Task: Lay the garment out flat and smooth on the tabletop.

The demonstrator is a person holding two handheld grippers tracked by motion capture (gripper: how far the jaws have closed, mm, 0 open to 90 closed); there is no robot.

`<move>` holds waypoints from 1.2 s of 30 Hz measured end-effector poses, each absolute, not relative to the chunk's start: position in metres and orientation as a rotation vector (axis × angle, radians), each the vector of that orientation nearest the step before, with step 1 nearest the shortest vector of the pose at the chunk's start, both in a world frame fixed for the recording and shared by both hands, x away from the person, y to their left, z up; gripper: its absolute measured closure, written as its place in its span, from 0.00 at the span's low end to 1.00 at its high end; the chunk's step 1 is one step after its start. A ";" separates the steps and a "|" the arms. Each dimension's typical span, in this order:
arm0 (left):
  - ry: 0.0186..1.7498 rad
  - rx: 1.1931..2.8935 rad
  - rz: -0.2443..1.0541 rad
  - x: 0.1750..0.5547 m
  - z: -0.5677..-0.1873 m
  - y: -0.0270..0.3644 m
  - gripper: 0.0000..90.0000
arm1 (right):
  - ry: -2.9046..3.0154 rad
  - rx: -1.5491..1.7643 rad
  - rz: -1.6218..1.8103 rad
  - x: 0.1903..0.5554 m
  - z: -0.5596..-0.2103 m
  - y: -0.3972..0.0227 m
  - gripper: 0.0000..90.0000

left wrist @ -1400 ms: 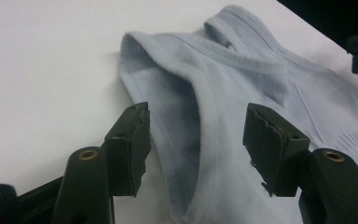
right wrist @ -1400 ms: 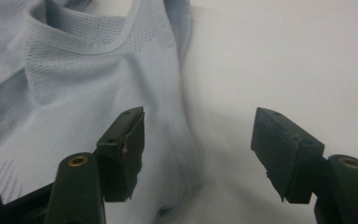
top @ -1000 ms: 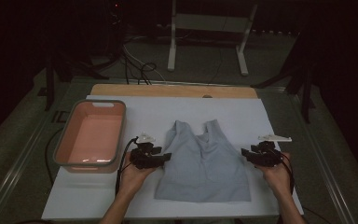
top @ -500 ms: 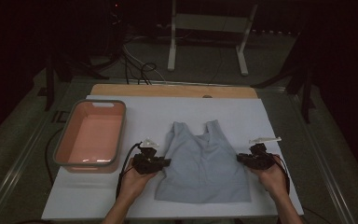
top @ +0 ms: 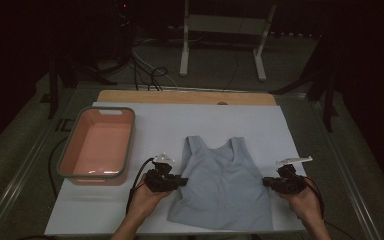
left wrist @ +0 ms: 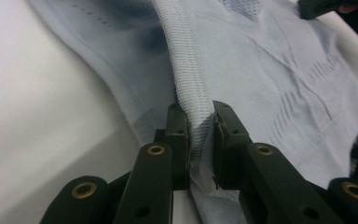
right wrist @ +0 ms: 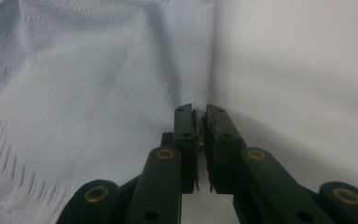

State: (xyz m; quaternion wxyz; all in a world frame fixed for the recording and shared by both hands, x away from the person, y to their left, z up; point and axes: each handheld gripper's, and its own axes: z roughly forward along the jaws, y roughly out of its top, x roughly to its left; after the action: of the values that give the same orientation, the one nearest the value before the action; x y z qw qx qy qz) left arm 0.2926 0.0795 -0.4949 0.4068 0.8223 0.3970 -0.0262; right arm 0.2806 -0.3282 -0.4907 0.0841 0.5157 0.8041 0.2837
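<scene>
Left gripper view: left tongs (left wrist: pixel 200 135) clamping the vest (left wrist: pixel 270 70) side seam. Right tongs (right wrist: pixel 200 140) pinching the opposite edge thinly; that hem is risking slipping out on lifting.

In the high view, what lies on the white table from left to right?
Pink tub → left claw, shut on the left edge of the pale blue tank top → the top itself → right claw, shut on the top's right edge, all on the white table.
</scene>
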 end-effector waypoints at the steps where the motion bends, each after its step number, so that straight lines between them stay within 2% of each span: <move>1: 1.006 2.070 -0.058 0.293 -0.494 0.081 0.88 | 2.397 1.536 0.853 0.279 -0.490 -0.328 0.93; 12: 1.083 2.045 0.003 0.295 -0.491 0.102 0.88 | 2.377 1.442 0.904 0.285 -0.490 -0.304 0.91; 14: 1.074 2.027 0.017 0.293 -0.490 0.102 0.82 | 2.367 1.435 0.878 0.287 -0.490 -0.302 0.91; 17: 1.066 2.002 0.037 0.290 -0.486 0.102 0.61 | 2.335 1.437 0.852 0.285 -0.489 -0.305 0.91; 21: 1.076 1.985 0.077 0.286 -0.483 0.101 0.48 | 2.290 1.466 0.847 0.281 -0.487 -0.315 0.92; 24: 1.074 1.978 0.091 0.283 -0.484 0.101 0.43 | 2.268 1.493 0.864 0.279 -0.487 -0.321 0.89; 26: 1.083 1.971 0.105 0.282 -0.484 0.102 0.40 | 2.246 1.491 0.861 0.277 -0.487 -0.322 0.82; 32: 1.094 1.934 0.131 0.280 -0.483 0.105 0.31 | 2.168 1.519 0.997 0.271 -0.483 -0.325 0.42; 36: 1.117 1.920 0.148 0.277 -0.484 0.105 0.25 | 2.131 1.517 1.028 0.269 -0.484 -0.325 0.30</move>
State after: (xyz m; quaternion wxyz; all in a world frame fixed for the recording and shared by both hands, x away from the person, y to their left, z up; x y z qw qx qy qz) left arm 0.2772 0.1048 -0.4841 0.4420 0.7737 0.4500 0.0597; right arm 0.2692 -0.3248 -0.4842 0.1649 0.5323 0.7479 0.3608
